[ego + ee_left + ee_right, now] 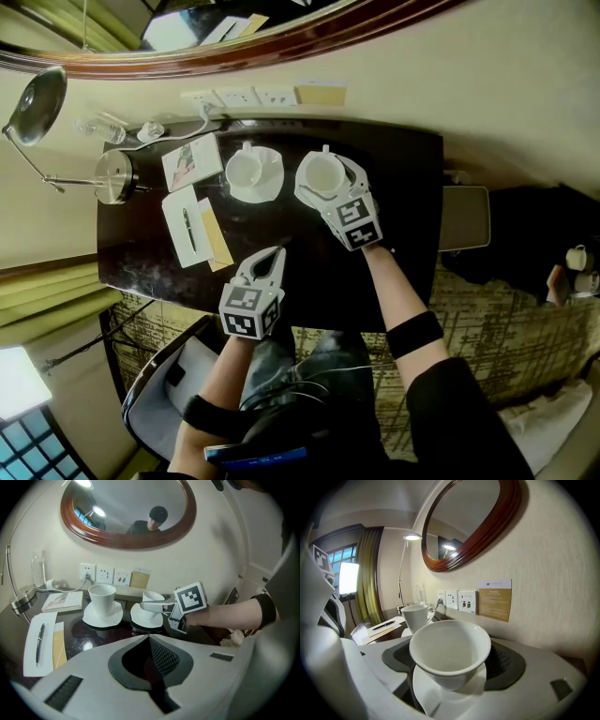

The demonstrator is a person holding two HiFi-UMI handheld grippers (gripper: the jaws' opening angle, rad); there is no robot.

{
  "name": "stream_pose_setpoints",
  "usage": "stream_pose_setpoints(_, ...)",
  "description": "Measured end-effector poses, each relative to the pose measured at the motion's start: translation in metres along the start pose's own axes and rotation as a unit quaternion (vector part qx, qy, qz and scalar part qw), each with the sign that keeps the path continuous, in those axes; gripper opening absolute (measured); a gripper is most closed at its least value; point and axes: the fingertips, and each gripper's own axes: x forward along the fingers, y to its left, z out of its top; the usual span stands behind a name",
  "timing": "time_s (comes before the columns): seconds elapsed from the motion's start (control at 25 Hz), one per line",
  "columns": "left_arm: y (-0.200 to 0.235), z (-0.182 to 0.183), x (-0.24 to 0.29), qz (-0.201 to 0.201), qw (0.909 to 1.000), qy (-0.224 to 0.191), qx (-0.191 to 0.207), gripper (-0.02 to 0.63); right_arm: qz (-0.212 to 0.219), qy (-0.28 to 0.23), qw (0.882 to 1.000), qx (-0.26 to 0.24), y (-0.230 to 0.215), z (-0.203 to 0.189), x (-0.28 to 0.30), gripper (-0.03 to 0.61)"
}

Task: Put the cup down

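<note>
Nearest the lens: person's forearms (398,286) and dark sleeves, low in the head view, a claw in each hand.

Dark glossy desk (412,216) against a cream wall. Oval wood-framed mirror (128,508) on the wall above. Grey chair seat (155,403) by the desk's near left corner. Chrome lamp (37,105) at far left, round base on the desk's left end.

Right claw (323,173): spread wide but closed on the white cup (450,656), a pad against each side of the bowl. Comes in from the near right, tilted downward.

Left claw (278,251): pressed together, nothing in it. Hovers over the near middle of the desk, well apart from the crockery.

White notepad (183,225) left of centre, black pen (188,228) lying along it, yellow slip (216,236) against its right edge. Booklet (192,161) just beyond, nearer the wall.

Right saucer (143,619) near the desk's back edge, under the gripped cup. Cup upright, empty, base down in the saucer's middle.

Left saucer (103,618) just beside the right one, not touching. Second cup (101,596) upright on it, handle toward the wall.

Gold card (494,599) and row of white sockets (459,599) on the wall behind the saucers. Clear bottle (101,129) at the far left corner, near the lamp base.
</note>
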Motion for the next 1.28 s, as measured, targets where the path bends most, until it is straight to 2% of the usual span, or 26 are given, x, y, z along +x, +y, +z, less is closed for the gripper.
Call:
stream_pose_setpoints(0.2,-0.001,-0.001,0.0,0.0,1.0,0.003,-0.004,0.001,-0.002,0.009,1.0,-0.004,0.003,-0.002,-0.002,0.473)
stream_pose_setpoints(0.4,-0.004,0.003,-0.004,-0.004,1.0,0.005,-0.002,0.001,-0.012,0.013,1.0,-0.003,0.001,0.004,-0.011,0.479)
stream_pose_setpoints(0.64,-0.004,0.019,-0.021,-0.002,0.9999,-0.01,0.001,0.001,-0.016,0.012,1.0,0.005,0.007,0.029,-0.043,0.477)
stream_pose_setpoints(0.68,-0.004,0.023,-0.025,-0.001,0.9999,-0.015,0.001,0.001,-0.018,0.013,1.0,0.007,0.009,0.035,-0.05,0.471)
stream_pose_setpoints(0.72,-0.005,0.027,-0.029,-0.002,0.9998,-0.019,0.002,0.0,-0.019,0.016,1.0,0.008,0.011,0.04,-0.057,0.428)
stream_pose_setpoints(1.0,-0.001,0.05,-0.062,0.0,0.9987,-0.052,0.002,0.0,-0.013,0.027,1.0,0.0,0.047,0.068,-0.109,0.4)
stream_pose_setpoints(1.28,0.004,0.063,-0.085,-0.006,0.9976,-0.068,0.013,0.0,-0.061,0.021,0.997,0.051,0.065,0.073,-0.157,0.322)
